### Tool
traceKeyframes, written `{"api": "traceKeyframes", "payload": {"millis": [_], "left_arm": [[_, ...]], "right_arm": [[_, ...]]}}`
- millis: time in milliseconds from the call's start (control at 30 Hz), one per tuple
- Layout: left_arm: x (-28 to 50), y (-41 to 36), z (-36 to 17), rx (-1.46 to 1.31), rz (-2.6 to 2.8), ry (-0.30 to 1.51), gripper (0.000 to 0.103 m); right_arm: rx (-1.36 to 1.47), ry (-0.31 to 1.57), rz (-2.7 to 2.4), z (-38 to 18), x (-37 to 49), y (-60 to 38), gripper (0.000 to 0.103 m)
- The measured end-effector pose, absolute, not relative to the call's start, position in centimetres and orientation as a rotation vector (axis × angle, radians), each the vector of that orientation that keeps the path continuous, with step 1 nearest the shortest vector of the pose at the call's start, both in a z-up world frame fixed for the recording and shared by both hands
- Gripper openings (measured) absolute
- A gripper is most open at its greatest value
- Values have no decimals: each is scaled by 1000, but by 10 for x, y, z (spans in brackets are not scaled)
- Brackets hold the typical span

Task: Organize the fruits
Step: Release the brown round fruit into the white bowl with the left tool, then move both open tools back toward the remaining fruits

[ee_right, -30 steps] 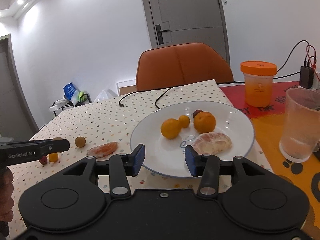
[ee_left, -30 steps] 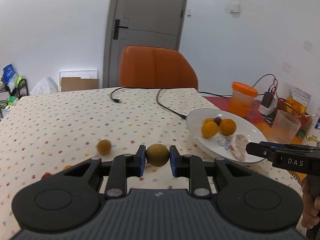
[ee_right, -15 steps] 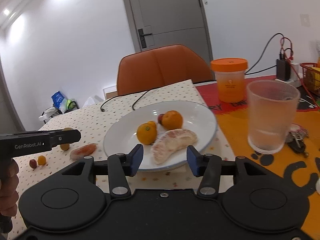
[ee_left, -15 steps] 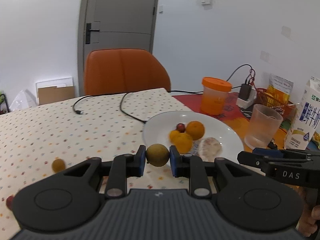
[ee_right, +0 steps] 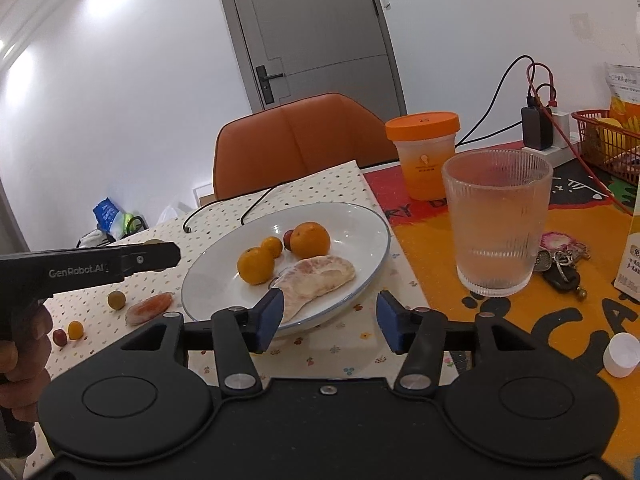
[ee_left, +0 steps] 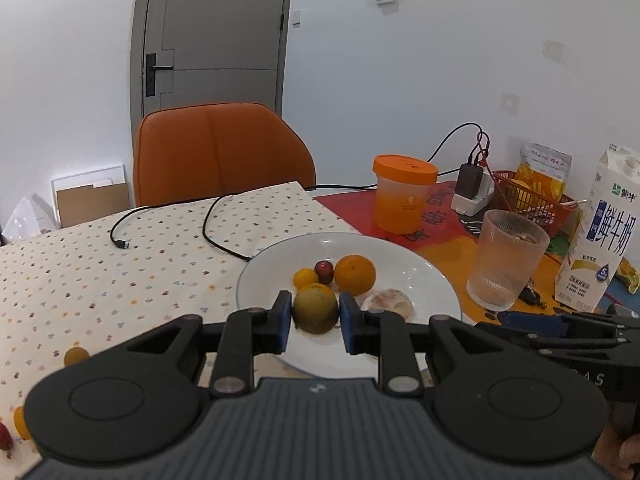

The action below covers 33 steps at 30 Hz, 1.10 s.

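Left wrist view: left gripper carries a greenish-brown round fruit between its blue pads; jaws are beginning to open, though the pads look to be touching the fruit on both sides; the fruit hangs over the near rim of the white plate, which lies at 12 o'clock from the jaws. On the plate: a large orange at 1 o'clock from the held fruit, a small orange and a dark red small fruit at 12, a peeled pomelo segment at 3 o'clock. Loose pieces sit on the dotted cloth at 8 o'clock, including a small yellow fruit.

Right wrist view: right gripper has its jaws opening, moderately wide, nothing between the pads; it points at the plate's near edge. The pomelo segment lies at 12 o'clock just beyond the left pad, long axis running from 8 to 2 o'clock. The left tool shows at 9 o'clock, held by a hand.

Judgement: the held fruit is round, so no axis matters; the deciding relation is fruit directly above plate, bare plate floor below and just ahead; a release here should land it inside, but near the rim it may roll.
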<state>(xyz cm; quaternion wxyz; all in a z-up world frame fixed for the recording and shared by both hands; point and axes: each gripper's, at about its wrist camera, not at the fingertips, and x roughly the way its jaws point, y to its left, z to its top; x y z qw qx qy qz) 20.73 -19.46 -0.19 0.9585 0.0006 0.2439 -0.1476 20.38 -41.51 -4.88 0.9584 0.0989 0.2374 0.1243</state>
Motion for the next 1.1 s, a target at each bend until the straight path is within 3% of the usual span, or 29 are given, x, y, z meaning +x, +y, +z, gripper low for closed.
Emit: {"api": "traceKeyframes", "payload": {"millis": [100, 233, 433, 700, 1100], "left_arm": [[208, -192, -4, -8, -296, 519, 35], [204, -185, -7, -8, -270, 532, 57], [196, -168, -8, -17, -229, 522, 74], [184, -144, -5, -35, -161, 515, 79], [160, -113, -4, -50, -99, 520, 86]], "right_arm": [[205, 478, 250, -49, 203, -416, 55], [203, 488, 258, -50, 204, -413, 55], [199, 487, 274, -49, 203, -405, 60], [196, 479, 302, -43, 202, -391, 76], [172, 476, 369, -37, 198, -362, 91]]}}
